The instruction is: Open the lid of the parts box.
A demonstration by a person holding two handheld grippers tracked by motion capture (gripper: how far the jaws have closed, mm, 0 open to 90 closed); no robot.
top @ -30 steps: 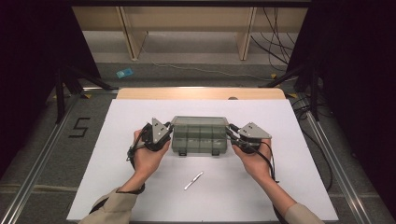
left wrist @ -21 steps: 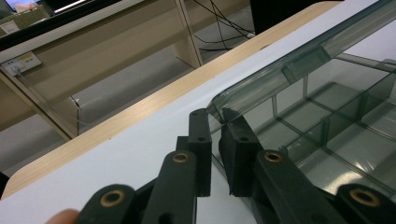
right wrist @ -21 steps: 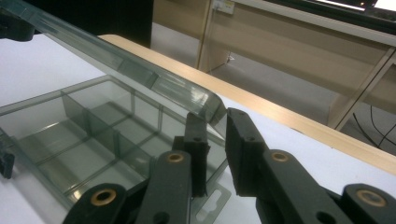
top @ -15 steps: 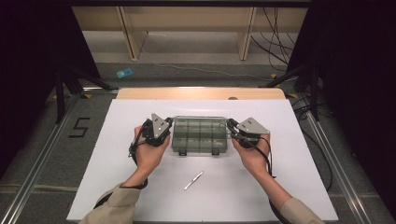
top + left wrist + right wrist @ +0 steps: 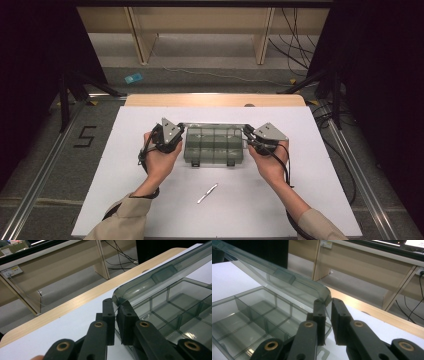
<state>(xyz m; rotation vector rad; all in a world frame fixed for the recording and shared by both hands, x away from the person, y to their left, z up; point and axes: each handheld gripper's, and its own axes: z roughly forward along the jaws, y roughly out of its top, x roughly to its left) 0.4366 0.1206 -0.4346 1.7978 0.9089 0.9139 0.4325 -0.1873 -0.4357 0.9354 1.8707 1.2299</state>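
Observation:
A clear grey compartment box (image 5: 215, 147) lies in the middle of the white table, its lid (image 5: 215, 125) tilted up along the far side. My left gripper (image 5: 181, 134) is at the lid's left corner and my right gripper (image 5: 246, 133) at its right corner. In the left gripper view the jaws (image 5: 116, 307) have just been closing and now pinch the lid's edge (image 5: 155, 277) above the empty compartments (image 5: 180, 305). In the right gripper view the jaws (image 5: 327, 303) have likewise been closing and grip the lid's rounded corner (image 5: 274, 272) over the compartments (image 5: 249, 315).
A small silver tool (image 5: 207, 193) lies on the white tabletop (image 5: 100, 170) in front of the box, between the forearms. A wooden strip (image 5: 215, 100) borders the table's far edge. Beyond it are a bench, cables and a blue item (image 5: 133, 78) on the floor.
The lid, flat on the box a second ago, has been raised at its front, so the compartments now show. Both hands stayed at the box's ends.

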